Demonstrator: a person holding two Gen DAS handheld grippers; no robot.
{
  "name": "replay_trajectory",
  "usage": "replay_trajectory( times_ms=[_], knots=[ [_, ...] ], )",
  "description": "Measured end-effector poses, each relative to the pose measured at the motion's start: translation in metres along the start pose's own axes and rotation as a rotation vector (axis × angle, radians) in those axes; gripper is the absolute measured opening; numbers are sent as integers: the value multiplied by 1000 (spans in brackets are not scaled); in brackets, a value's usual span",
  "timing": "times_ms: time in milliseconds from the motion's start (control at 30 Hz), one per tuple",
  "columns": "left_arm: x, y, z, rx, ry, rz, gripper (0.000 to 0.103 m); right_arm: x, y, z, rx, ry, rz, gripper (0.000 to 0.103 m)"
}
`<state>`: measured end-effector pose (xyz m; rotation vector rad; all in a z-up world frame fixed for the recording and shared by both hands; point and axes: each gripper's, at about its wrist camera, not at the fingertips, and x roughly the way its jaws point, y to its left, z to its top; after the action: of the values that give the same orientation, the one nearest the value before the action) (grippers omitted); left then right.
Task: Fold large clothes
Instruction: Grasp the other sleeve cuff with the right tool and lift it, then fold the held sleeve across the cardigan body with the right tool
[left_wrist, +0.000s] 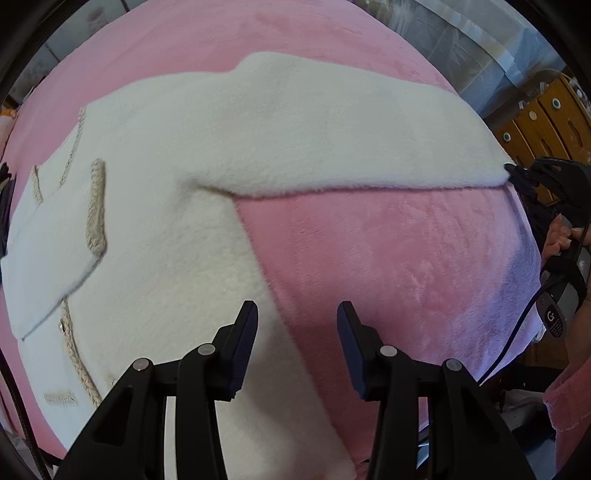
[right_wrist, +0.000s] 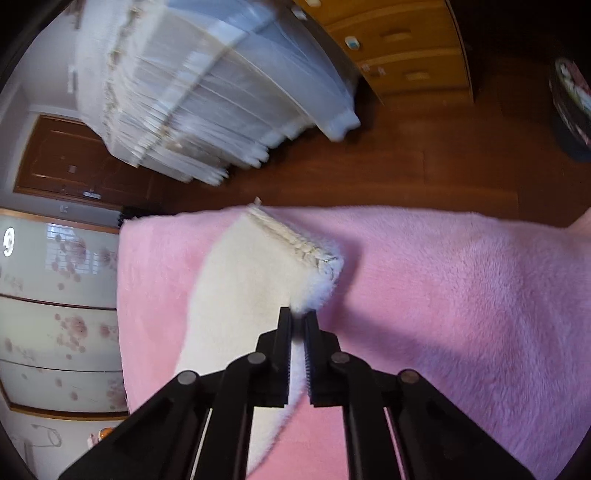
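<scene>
One cream coat (left_wrist: 177, 206), one pink blanket (left_wrist: 388, 258), two claws (left_wrist: 297, 317)

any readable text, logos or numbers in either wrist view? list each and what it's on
"G": round logo mark on the grey camera module strapped to the right gripper, left wrist view.
Pale embroidered patch near the hem of the white coat: too blurred to read.
White round mark on the floral cabinet, right wrist view: a symbol, not legible text.

Cream fleece coat (left_wrist: 177, 236) with beige rope trim (left_wrist: 96, 206) on plain pink blanket (left_wrist: 388, 266).
</scene>
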<state>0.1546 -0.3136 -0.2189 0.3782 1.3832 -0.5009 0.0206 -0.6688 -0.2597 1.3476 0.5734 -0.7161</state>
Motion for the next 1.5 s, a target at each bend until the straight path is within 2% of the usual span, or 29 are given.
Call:
replay_trajectory(
  times_ms=[200, 333, 433, 533, 667, 867, 1033, 1200, 1267, 1367, 1433, 1500],
  knots=[
    [-11, 44, -11, -62, -49, -13, 43, -37, 59, -21, -151, -105, 33, 5],
    [-16, 84, -19, -110, -62, 1, 43, -61, 108, -52, -267, -157, 101, 5],
    [-17, 120, -28, -167, -56, -28, 44, -76, 145, -82, -364, -197, 137, 5],
    [-25, 158, -40, -206, -60, -43, 44, -92, 180, -118, -426, -240, 195, 5],
    [-46, 213, -62, -214, -92, -25, 44, -113, 219, -174, -489, -293, 266, 5],
    [-69, 298, -93, -220, -120, -4, 44, -123, 264, -266, -587, -297, 334, 5],
    [-65, 356, -113, -264, -109, 12, 44, -109, 290, -345, -718, -214, 343, 5],
    [-61, 403, -132, -352, -112, 3, 44, -75, 294, -428, -875, -96, 292, 5],
    [-60, 415, -137, -372, -111, -1, 44, -51, 285, -465, -958, -36, 261, 5],
    [-57, 427, -144, -383, -107, -15, 44, -4, 269, -513, -1079, 116, 169, 6],
    [-54, 433, -147, -384, -101, -12, 44, 22, 255, -536, -1120, 210, 93, 8],
    [-51, 437, -149, -385, -96, -13, 44, 33, 245, -554, -1141, 272, 62, 9]
  ],
)
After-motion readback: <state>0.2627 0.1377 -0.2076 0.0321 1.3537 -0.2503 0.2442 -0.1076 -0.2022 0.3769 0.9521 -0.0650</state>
